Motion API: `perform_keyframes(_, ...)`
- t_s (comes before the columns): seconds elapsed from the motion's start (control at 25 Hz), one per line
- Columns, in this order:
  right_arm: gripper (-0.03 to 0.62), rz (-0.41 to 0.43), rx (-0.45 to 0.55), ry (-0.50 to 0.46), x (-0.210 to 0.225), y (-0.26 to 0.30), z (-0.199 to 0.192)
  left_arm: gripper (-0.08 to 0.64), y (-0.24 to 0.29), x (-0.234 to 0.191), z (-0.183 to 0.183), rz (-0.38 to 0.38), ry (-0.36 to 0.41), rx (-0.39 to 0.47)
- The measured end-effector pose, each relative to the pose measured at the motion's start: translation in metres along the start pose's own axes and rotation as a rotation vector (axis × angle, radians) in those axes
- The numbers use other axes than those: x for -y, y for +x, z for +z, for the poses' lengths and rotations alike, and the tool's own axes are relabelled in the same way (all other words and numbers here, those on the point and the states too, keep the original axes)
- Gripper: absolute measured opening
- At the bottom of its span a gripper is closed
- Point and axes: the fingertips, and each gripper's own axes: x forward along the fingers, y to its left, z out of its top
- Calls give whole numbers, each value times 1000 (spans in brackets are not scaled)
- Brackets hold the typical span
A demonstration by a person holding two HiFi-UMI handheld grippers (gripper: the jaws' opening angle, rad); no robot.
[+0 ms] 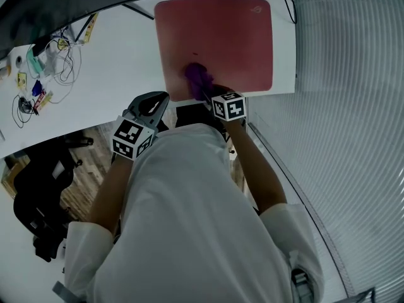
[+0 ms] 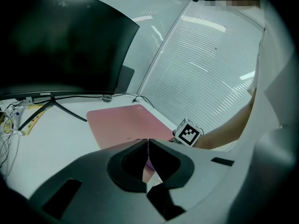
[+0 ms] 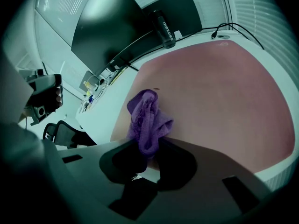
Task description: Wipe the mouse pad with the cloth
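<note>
Right tongs (image 3: 147, 154) clamp the purple cloth (image 3: 147, 118) at 6 o'clock on the mouse pad (image 1: 218, 36) — left tongs (image 2: 147, 146) pressed together, empty, off its 7 o'clock corner.

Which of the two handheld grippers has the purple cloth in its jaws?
The right gripper: its jaws pinch the purple cloth, which lies on the pink rectangular mouse pad. The left gripper has its jaws together on nothing, off the pad.

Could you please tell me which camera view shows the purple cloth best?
The right gripper view: the purple cloth sits large and central, clamped in the right gripper and resting on the mouse pad. The head view shows it small, partly behind that gripper. The left gripper view does not show it clearly.
</note>
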Motion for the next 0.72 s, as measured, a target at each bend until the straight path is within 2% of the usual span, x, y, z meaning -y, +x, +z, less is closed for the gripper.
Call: perform_keyframes(0.72, 101, -80, 17, 30, 104, -60, 1, 23, 49, 34, 28, 24, 0, 28)
